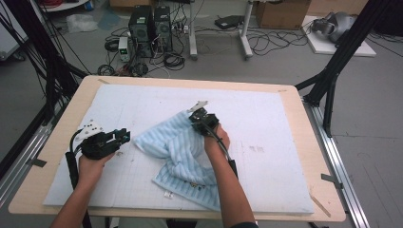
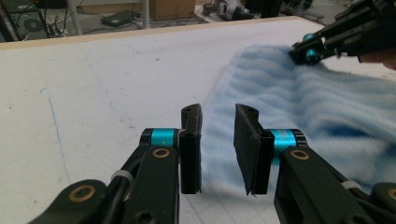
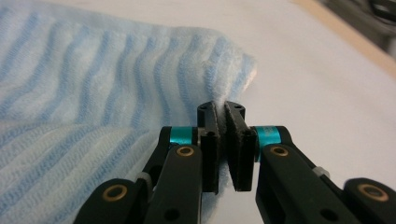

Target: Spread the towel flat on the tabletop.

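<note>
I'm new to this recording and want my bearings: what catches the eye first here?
A crumpled blue-striped towel lies mid-table on a white mat. The right gripper is shut on the towel's far corner, while the left gripper sits open at its near-left edge, holding nothing. Behind the table, computers and tangled cables litter the floor.

Bright, even light, soft shadows; the towel (image 2: 299, 107) blurs in the left gripper view, backgrounds out of focus.

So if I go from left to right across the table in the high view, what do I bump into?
left gripper → striped towel → right gripper, pinching the towel's far edge → bare white mat
</note>
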A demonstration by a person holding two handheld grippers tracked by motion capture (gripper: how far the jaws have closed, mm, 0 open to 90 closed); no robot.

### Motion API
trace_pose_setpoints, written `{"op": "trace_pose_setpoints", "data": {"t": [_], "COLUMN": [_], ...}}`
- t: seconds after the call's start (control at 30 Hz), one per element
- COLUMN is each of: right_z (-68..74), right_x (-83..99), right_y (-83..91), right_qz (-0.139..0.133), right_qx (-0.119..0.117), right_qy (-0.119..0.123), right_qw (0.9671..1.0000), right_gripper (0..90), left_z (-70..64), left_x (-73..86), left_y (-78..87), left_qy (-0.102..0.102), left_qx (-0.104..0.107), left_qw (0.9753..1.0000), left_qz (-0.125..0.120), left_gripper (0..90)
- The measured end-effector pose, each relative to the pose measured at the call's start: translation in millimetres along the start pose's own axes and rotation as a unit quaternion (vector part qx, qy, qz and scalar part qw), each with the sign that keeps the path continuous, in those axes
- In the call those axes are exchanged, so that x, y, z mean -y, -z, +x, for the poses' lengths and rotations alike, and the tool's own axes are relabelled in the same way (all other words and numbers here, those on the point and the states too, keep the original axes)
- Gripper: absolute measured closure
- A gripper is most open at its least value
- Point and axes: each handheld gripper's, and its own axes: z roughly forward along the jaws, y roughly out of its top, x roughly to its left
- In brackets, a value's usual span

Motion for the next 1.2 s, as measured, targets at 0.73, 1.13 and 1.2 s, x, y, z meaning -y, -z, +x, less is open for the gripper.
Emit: {"op": "trace_pose_setpoints", "data": {"t": [0.73,1.13,1.2], "right_z": [-70.2,-39.9,-35.7], "right_x": [73.0,128.4,136.5], "right_y": [64.7,103.3,105.6], "right_qz": [-0.075,-0.099,-0.096], "right_qx": [0.068,0.019,0.020], "right_qy": [-0.123,-0.081,-0.074], "right_qw": [0.9872,0.9916,0.9924], "right_gripper": [47.3,35.2,34.3], "left_z": [-15.5,-29.9,-32.0], "left_x": [3.5,0.4,-3.3], "left_y": [-18.2,-37.4,-41.7], "left_qy": [0.013,0.026,0.029], "left_qx": [0.038,0.066,0.069], "left_qw": [0.9990,0.9973,0.9969], "left_qz": [0.018,0.022,0.022], "left_gripper": [43.8,33.4,33.5]}}
